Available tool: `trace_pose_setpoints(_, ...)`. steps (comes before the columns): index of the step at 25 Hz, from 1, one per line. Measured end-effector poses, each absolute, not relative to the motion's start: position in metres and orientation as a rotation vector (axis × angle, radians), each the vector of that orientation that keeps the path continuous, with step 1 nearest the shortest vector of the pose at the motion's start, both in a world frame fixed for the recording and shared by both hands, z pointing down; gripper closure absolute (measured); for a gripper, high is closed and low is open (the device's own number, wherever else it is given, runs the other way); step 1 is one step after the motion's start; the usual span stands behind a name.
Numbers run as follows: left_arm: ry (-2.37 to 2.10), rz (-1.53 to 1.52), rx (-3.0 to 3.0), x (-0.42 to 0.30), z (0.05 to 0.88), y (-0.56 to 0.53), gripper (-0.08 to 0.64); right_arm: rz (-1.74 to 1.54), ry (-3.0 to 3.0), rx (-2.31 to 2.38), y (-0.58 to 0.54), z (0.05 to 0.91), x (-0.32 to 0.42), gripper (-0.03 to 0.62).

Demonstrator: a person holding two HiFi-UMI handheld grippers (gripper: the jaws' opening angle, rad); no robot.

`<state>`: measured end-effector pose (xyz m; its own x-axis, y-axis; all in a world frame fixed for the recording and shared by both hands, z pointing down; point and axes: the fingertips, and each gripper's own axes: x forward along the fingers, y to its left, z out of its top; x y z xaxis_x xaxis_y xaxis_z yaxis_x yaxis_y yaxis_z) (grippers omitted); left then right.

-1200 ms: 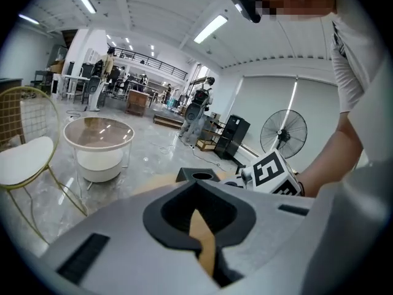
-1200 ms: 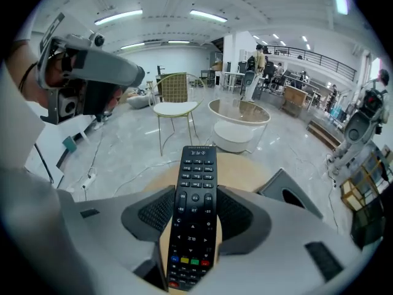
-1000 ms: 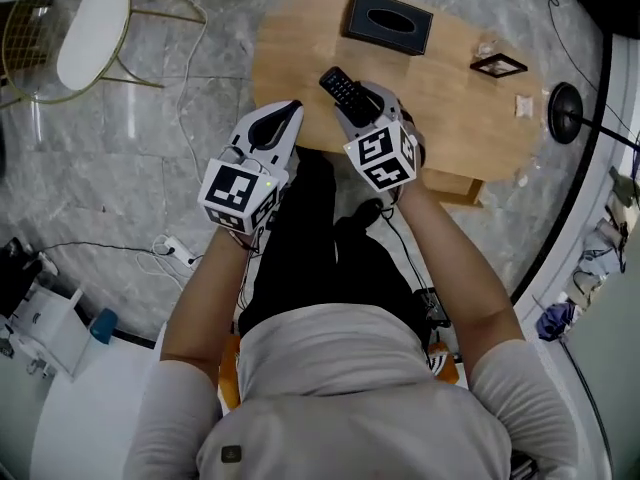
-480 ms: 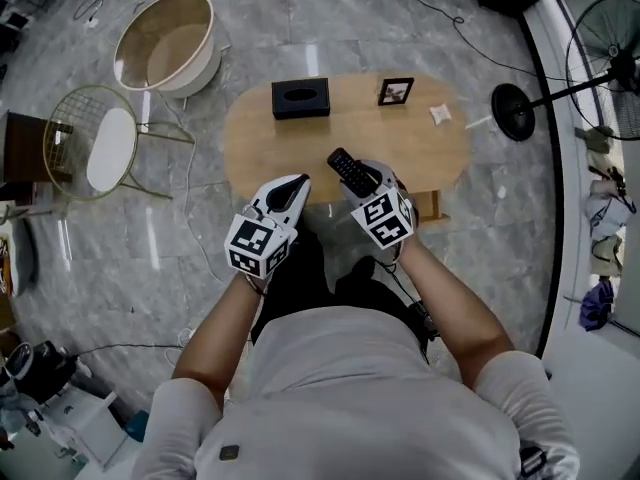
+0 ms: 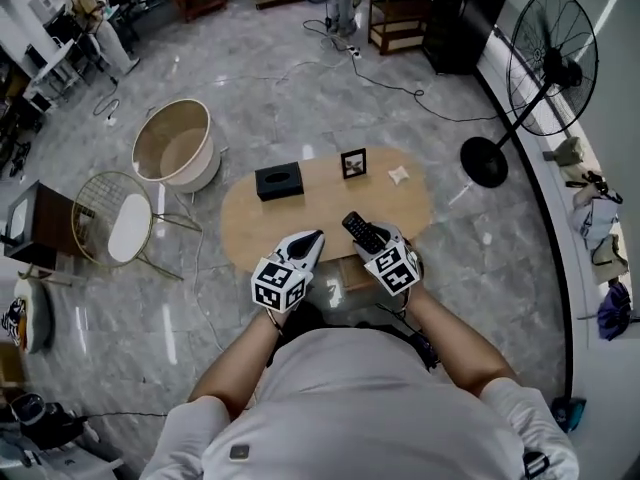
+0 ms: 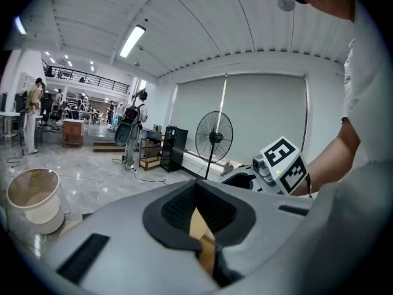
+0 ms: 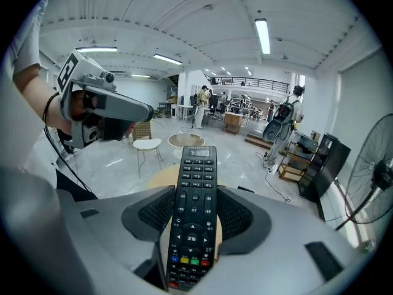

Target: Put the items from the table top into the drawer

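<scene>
A black remote control (image 7: 194,208) lies lengthwise between the pads of my right gripper (image 7: 193,226), which is shut on it. In the head view the remote (image 5: 358,230) sticks out ahead of the right gripper (image 5: 368,240), high above the near edge of the oval wooden table (image 5: 400,208). My left gripper (image 5: 313,237) hangs beside it at about the same height, its jaws together and holding nothing (image 6: 199,226). On the table stand a black tissue box (image 5: 278,181), a small picture frame (image 5: 353,163) and a white crumpled scrap (image 5: 398,175).
A wooden box shape (image 5: 338,274) shows under the table's near edge, between my grippers. On the grey marble floor are a round tub (image 5: 175,144) and a wire chair with a white seat (image 5: 125,230) to the left, and a standing fan (image 5: 553,60) to the right. Cables run across the floor.
Both grippers have come up and away from the table together, the remote still in the right one. The head view has risen, so the table now looks smaller and farther below.
</scene>
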<state>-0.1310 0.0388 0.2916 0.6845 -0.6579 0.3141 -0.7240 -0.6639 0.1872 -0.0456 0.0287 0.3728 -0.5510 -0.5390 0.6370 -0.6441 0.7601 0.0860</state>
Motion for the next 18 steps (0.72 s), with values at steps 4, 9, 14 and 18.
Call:
trace_pose_setpoints(4, -1.09, 0.314, 2.643, -0.096, 0.274, 0.051, 0.551, 0.185, -2.309, 0.906, 0.048, 0.356, -0.018, 0.365)
trace_pose_setpoints(9, -1.063, 0.318, 2.661, -0.067, 0.255, 0.061, 0.551, 0.193, -2.315, 0.932, 0.061, 0.337, 0.003, 0.365)
trace_pose_setpoints(14, -0.993, 0.356, 2.685, -0.049, 0.255, 0.061, 0.551, 0.193, -2.299, 0.961, 0.059, 0.332, 0.016, 0.365)
trace_pose_setpoints(18, -0.938, 0.372, 2.697, -0.041, 0.261, 0.047, 0.551, 0.209, -2.276, 0.992, 0.049, 0.334, 0.023, 0.365)
